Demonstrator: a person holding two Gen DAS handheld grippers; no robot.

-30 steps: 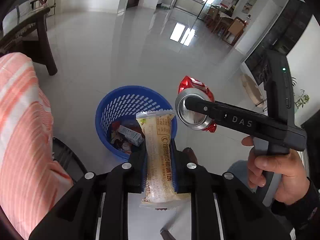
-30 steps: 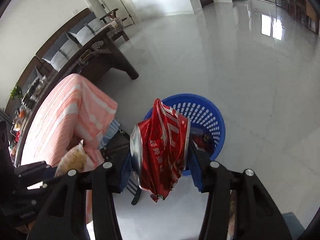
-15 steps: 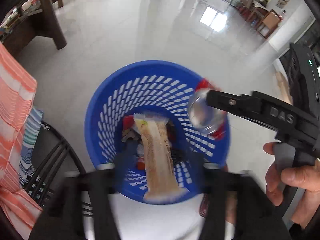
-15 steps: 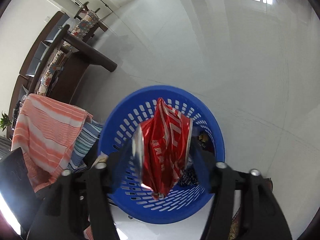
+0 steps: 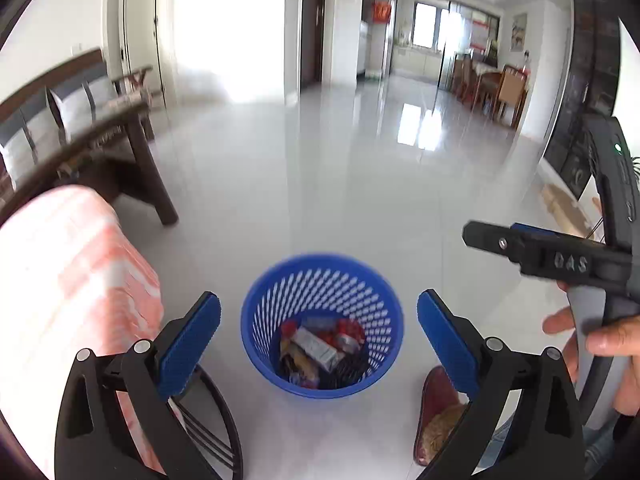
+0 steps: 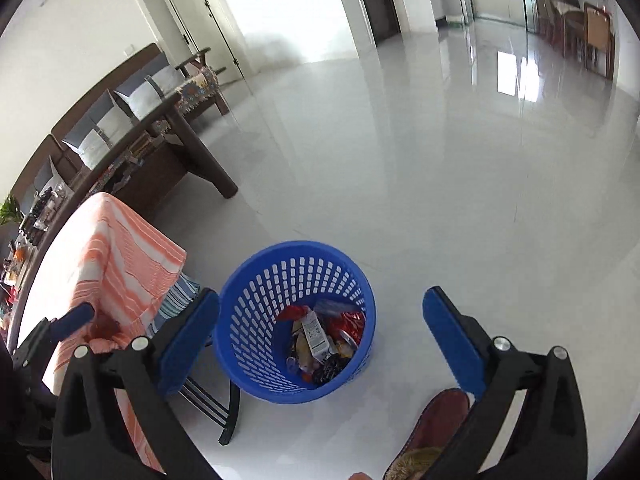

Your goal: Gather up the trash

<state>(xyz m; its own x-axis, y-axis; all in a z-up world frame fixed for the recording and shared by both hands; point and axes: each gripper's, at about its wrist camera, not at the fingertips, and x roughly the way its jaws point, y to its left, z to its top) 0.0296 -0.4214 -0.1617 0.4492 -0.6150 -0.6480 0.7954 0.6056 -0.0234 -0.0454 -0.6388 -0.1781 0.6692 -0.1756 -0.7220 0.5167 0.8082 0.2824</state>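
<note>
Hanging over the floor, the left gripper (image 5: 319, 312) is opening wide with nothing between its jaws; the basket (image 5: 320, 280) stands below, trash (image 5: 318, 346) inside. Rightward, the right gripper (image 6: 321, 310) is likewise opening, empty.

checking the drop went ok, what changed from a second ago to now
Both grippers let go: the left gripper dropped its wrapper, the right gripper its crushed can, and both lie in the basket. Jaws are opening, empty. The basket stayed on the floor.
</note>
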